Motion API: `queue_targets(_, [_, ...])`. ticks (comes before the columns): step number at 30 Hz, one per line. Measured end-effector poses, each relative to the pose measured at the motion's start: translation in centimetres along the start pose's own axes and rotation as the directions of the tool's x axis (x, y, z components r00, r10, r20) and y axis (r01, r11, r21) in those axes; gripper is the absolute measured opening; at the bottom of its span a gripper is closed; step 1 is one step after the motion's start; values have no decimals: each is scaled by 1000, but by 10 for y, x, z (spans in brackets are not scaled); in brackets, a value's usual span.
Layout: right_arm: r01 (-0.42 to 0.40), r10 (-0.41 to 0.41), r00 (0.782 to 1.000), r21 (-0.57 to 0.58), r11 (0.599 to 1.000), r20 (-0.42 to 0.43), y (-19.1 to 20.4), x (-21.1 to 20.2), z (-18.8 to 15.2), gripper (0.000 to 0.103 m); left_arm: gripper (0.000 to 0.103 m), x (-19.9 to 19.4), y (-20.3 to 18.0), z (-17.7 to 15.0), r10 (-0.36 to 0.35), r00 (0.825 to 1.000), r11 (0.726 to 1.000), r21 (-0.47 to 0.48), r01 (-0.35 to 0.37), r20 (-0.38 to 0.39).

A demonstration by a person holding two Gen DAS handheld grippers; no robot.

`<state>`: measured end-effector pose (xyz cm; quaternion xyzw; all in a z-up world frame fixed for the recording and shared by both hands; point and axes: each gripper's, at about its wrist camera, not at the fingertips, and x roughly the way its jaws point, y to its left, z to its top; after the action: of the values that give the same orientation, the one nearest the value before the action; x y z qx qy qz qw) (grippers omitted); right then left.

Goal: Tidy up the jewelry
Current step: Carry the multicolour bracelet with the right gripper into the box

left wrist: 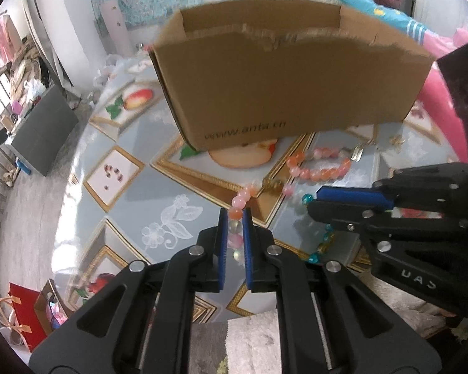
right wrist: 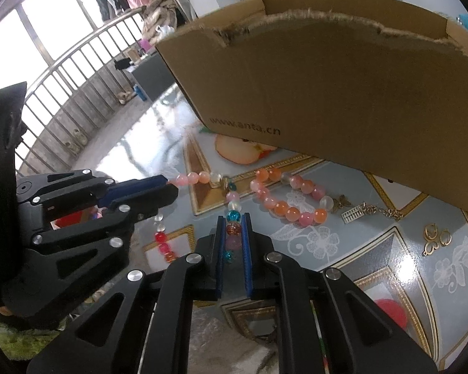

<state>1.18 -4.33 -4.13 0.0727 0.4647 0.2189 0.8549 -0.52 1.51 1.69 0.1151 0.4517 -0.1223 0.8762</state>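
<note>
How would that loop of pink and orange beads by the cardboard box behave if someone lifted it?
The pink and orange bead bracelet would probably go floppy and hang down, since it is separate round beads on a string. The glossy beads look slippery, so it might slide out of a light grip. Lying flat as a loop, it seems unlikely to roll away if pushed.

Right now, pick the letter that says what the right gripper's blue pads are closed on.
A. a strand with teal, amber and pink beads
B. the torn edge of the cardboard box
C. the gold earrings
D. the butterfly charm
A: in the right wrist view the right gripper pinches the multicoloured bead strand between its pads, while the gold earrings, butterfly charm and cardboard box lie apart from it.
</note>
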Motion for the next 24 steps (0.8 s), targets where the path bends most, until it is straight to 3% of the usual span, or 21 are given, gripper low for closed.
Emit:
queue_targets(7, [-47,48,995,-17,999,84,5,-33,8,10,8,-45,3,9,-65,995,998,-2,66,78])
queue_targets(14, [-84,96,975,-68,994,199,11,-81,33,10,8,-108,3,41,-127,967,992,49,119,222])
queue_targets(20, [-62,101,946,-132,989,309,-3,-122,89,10,8,-129,-4,98,-146,935,985,131,108,323])
queue_targets(24, [-87,111,964,-106,990,240,-34,-105,147,10,8,-98,4,149,-184,941,981,117,156,285])
